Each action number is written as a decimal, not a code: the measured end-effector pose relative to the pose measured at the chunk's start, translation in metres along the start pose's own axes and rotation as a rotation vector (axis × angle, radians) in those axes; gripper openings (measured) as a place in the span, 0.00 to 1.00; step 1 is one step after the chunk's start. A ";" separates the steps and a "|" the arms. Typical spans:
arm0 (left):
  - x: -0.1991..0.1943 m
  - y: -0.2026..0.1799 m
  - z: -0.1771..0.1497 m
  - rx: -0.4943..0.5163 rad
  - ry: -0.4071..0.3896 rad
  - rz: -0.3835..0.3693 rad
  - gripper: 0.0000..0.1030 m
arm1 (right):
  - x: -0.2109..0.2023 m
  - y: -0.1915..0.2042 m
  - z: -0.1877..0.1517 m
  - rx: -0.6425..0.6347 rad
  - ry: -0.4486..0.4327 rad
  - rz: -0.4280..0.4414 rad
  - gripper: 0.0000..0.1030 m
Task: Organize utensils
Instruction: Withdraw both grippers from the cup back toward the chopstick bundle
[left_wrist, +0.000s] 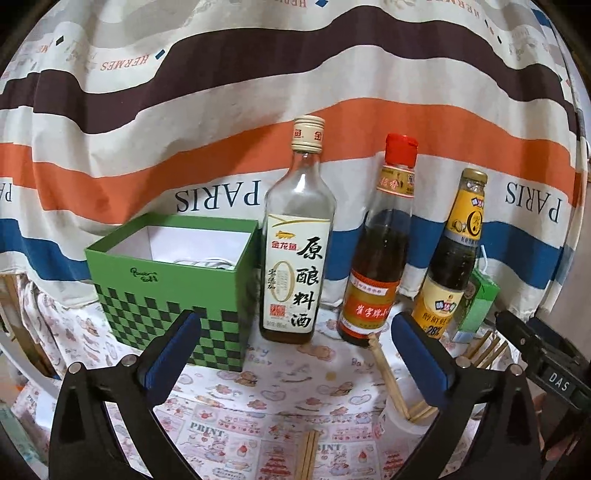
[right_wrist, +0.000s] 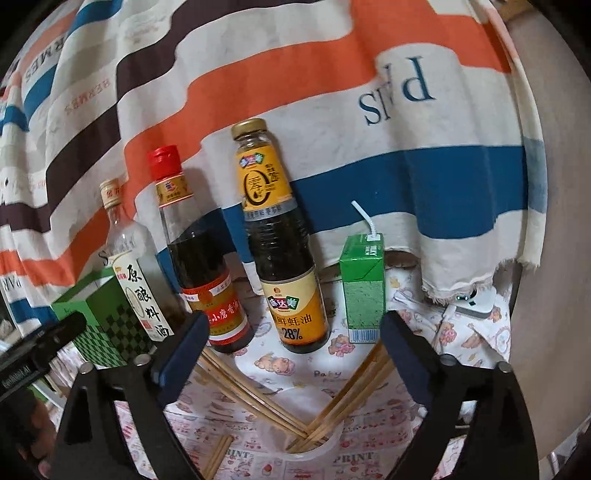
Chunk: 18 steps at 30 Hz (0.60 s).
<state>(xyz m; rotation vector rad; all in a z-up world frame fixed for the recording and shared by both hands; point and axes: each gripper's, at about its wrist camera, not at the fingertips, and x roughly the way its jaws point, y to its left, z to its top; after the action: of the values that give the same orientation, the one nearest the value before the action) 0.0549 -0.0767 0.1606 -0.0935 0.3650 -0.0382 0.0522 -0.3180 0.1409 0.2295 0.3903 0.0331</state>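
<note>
Several wooden chopsticks (right_wrist: 255, 398) stand fanned out in a clear plastic cup (right_wrist: 314, 452) on the printed tablecloth; they also show in the left wrist view (left_wrist: 388, 376) with the cup (left_wrist: 402, 421). A loose pair of chopsticks (left_wrist: 308, 456) lies flat on the cloth, seen too in the right wrist view (right_wrist: 218, 456). My left gripper (left_wrist: 295, 347) is open and empty, above the loose pair. My right gripper (right_wrist: 295, 343) is open and empty, over the cup.
A green checkered box (left_wrist: 173, 291) stands at left. A cooking wine bottle (left_wrist: 295, 240), a red-capped oil bottle (left_wrist: 380, 251) and an oyster sauce bottle (right_wrist: 280, 240) stand in a row. A green drink carton (right_wrist: 364, 288) is at right. A striped cloth hangs behind.
</note>
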 end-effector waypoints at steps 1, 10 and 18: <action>-0.002 0.000 0.000 0.004 0.005 0.008 0.99 | -0.001 0.002 0.000 -0.012 -0.007 -0.002 1.00; -0.031 0.015 0.003 -0.021 -0.068 -0.004 0.99 | -0.008 0.017 0.000 -0.092 -0.032 -0.024 1.00; -0.023 0.041 -0.028 0.059 0.044 0.063 0.99 | -0.020 0.028 -0.005 -0.064 0.002 0.075 1.00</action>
<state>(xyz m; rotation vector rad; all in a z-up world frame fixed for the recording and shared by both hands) 0.0238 -0.0374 0.1389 -0.0229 0.4107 0.0114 0.0324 -0.2912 0.1501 0.1805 0.3817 0.1197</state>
